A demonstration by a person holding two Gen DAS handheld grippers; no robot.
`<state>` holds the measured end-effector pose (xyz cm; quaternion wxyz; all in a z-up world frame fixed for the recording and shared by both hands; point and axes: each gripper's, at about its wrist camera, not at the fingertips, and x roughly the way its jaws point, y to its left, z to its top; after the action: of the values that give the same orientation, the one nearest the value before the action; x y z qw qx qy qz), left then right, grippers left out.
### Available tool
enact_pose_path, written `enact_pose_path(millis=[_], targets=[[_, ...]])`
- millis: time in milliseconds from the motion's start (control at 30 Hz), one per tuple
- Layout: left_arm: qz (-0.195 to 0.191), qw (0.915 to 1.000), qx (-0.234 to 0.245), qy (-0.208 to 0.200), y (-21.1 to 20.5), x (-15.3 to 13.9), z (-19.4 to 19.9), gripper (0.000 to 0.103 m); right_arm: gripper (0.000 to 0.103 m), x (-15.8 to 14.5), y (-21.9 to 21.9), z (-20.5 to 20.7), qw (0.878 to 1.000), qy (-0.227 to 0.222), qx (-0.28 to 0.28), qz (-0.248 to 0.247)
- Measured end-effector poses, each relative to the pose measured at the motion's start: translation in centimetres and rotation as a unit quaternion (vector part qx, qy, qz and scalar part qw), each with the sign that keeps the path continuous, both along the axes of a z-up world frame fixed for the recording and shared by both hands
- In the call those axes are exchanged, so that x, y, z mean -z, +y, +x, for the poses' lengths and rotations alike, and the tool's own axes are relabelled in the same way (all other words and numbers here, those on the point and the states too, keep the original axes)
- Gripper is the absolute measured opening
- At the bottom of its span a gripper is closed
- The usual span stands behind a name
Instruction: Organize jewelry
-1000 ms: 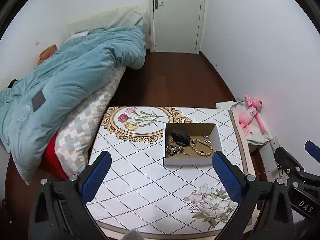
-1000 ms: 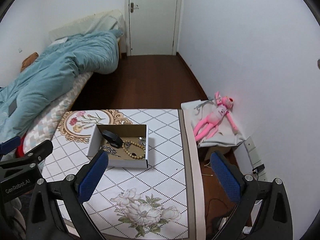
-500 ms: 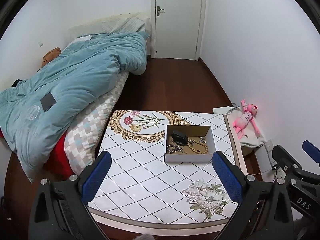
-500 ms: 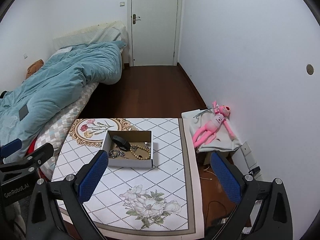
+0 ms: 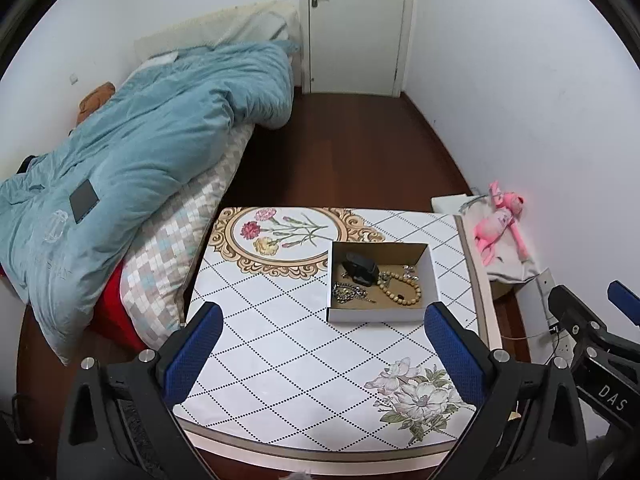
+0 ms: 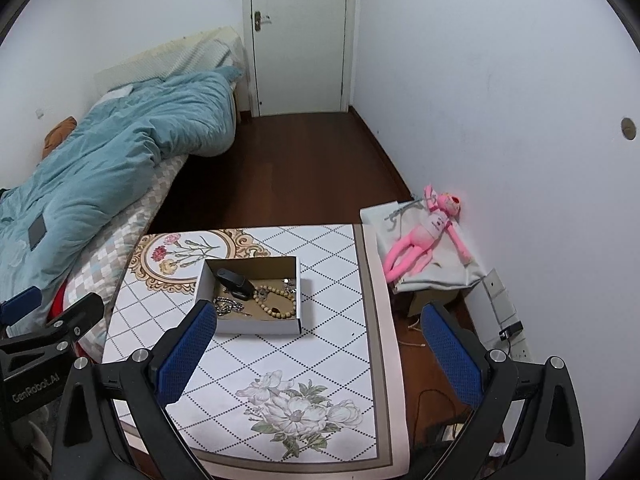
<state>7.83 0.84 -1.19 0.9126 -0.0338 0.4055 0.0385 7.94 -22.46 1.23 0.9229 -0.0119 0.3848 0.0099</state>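
A shallow cardboard box (image 5: pixel 376 314) (image 6: pixel 256 325) sits on the tiled table (image 5: pixel 280 360) (image 6: pixel 328 344). Inside lie a black watch (image 5: pixel 360 268) (image 6: pixel 234 280), a wooden bead bracelet (image 5: pixel 400 288) (image 6: pixel 278 300), a silver chain (image 5: pixel 350 293) (image 6: pixel 230 305) and small silver pieces (image 5: pixel 410 269) (image 6: pixel 289 283). My left gripper (image 5: pixel 322 354) is open and empty, held high above the table's near part. My right gripper (image 6: pixel 318 354) is open and empty, above the table's right edge. Each gripper shows at the edge of the other's view.
A bed with a blue duvet (image 5: pixel 132 160) (image 6: pixel 112 152) stands left of the table. A pink plush toy (image 5: pixel 498 220) (image 6: pixel 424 236) lies on a cloth-covered box at the right wall. A white door (image 5: pixel 356 24) (image 6: pixel 298 36) is at the far end. Cables (image 6: pixel 424 396) lie on the floor.
Both grippers have pulled back and up from the table, so the box looks smaller and farther. Both stay open and empty. The box's contents have not moved.
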Motion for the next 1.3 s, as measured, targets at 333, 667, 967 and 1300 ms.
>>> enact_pose_path(millis=[333, 667, 967, 1300], targets=[[0.017, 0.9991, -0.002, 0.037, 0.0, 1.6, 4.5, 0.103, 0.103, 2.3, 0.4, 5.4, 0.999, 0.047, -0.002, -0.017], [0.019, 0.9971, 0.001, 0.074, -0.3, 3.8, 6.4, 0.103, 0.103, 4.0, 1.0, 7.7, 0.996, 0.082, -0.008, -0.038], [0.014, 0.9969, -0.001, 0.078, -0.1, 4.0, 6.5, 0.103, 0.103, 4.8, 1.0, 7.8, 0.995, 0.095, -0.012, -0.037], [0.010, 0.9970, -0.002, 0.077, 0.0, 3.8, 6.4, 0.103, 0.103, 4.8, 1.1, 7.8, 0.995, 0.097, -0.014, -0.036]])
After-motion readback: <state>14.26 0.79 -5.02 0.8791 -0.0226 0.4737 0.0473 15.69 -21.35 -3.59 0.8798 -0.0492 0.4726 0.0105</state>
